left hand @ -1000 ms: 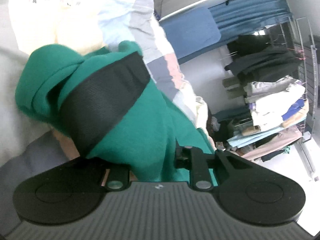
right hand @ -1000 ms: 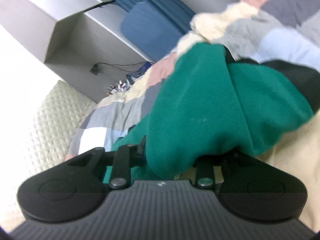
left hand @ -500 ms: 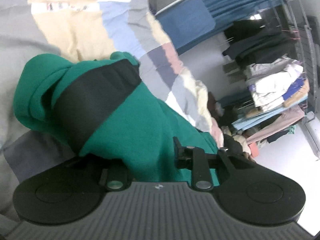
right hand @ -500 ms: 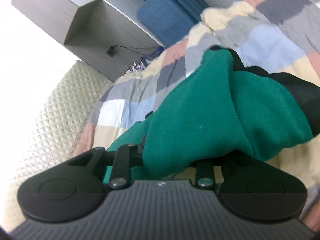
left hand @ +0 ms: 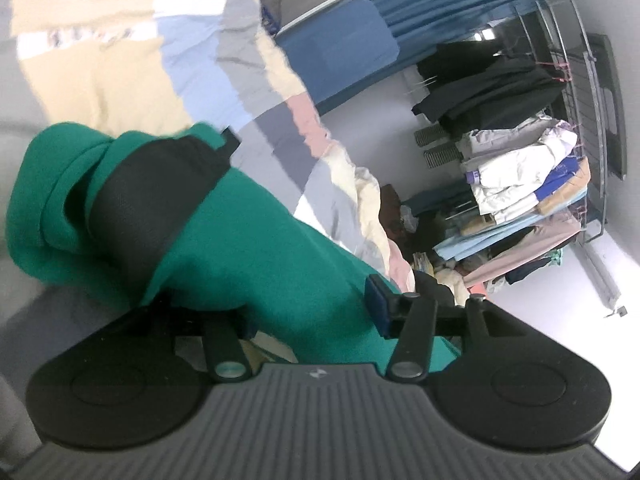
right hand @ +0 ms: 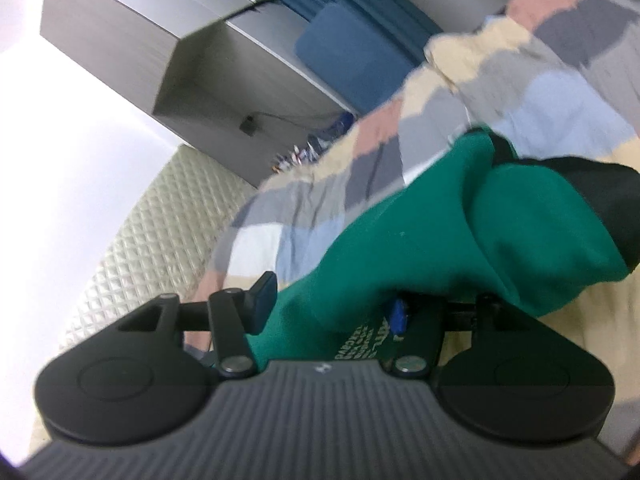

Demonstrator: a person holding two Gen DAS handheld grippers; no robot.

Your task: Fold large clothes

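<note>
Two hand-held grippers face one green garment with a black band, bunched on a patchwork bedspread. The left hand-held gripper has just been widening its jaws; the green cloth lies between them, the right pad clear of it, so nothing is pinched. The right hand-held gripper has likewise just been spreading, cloth lying loose between its fingers. Beyond the left one, to its right, stands a rack of clothes.

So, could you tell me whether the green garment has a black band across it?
Yes, a black band crosses the green garment.
</note>
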